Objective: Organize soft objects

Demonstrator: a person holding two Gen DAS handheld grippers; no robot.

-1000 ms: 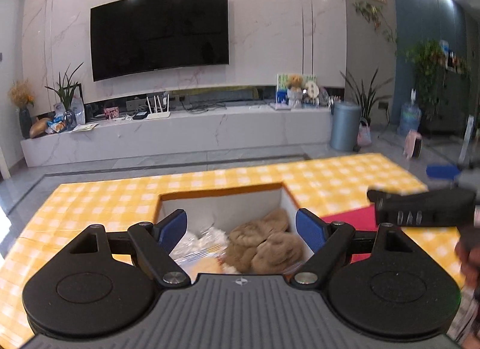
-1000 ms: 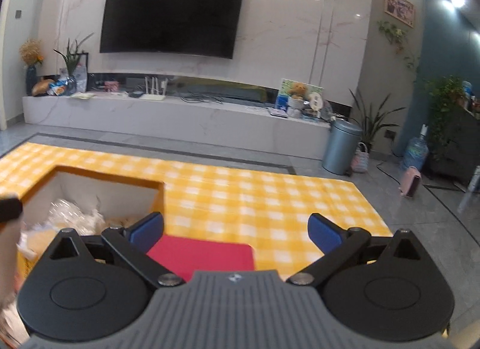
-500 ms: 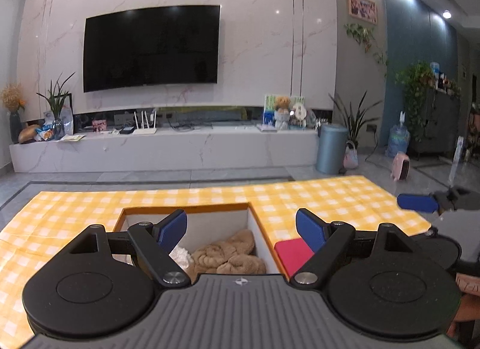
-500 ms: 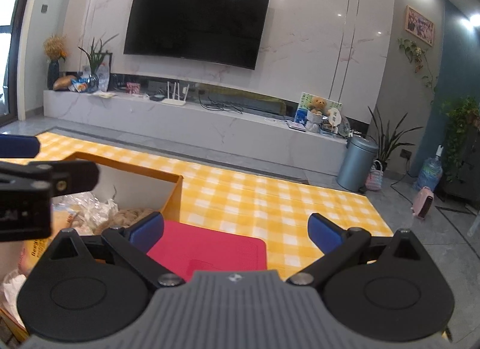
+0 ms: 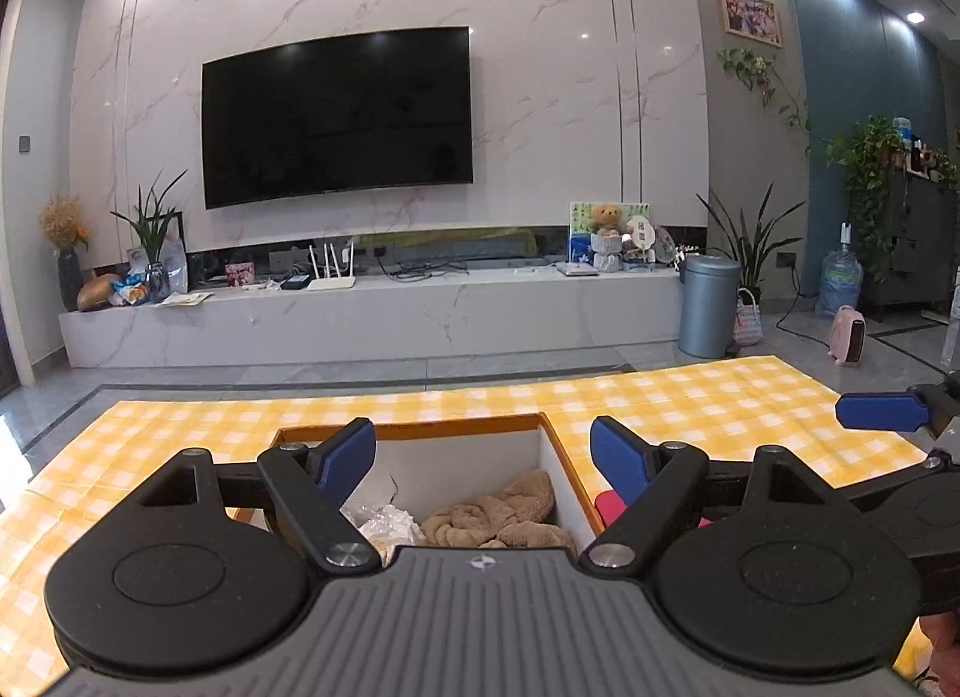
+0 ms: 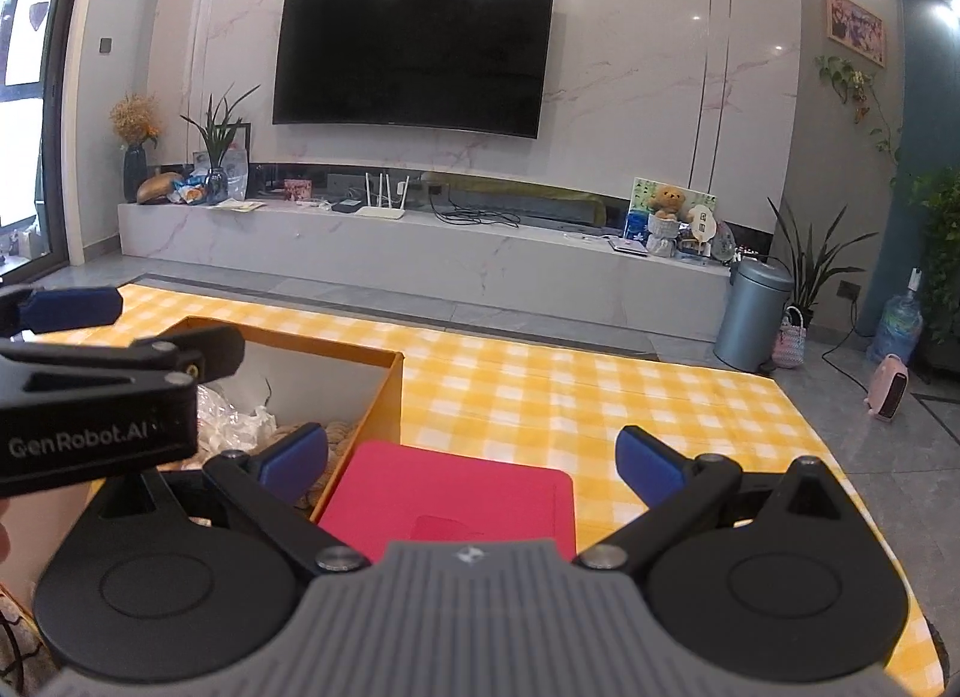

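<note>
Left wrist view has the left claw hanging over an open cardboard box with orange edges and white inner walls, blue fingers spread wide apart and nothing between them. The box sits on the counter, which is covered in a yellow and white checked cloth. Inside the box there's one tan fuzzy towel bunched up on the right side, and next to it on the left some crinkly clear plastic wrap. Could be one bag or several, honestly can't tell from this angle since the claw body blocks the bottom of the box.

Right wrist view shows the right claw also spread open and empty, hovering above one flat red square cloth lying on the counter just to the right of the box, touching or nearly touching its orange wall. The left claw shows up at the left edge of this view, over the box.

So the count is one box, one towel in it, one red cloth outside it, two claws. In the background there's a wall TV above a long marble shelf.
</note>
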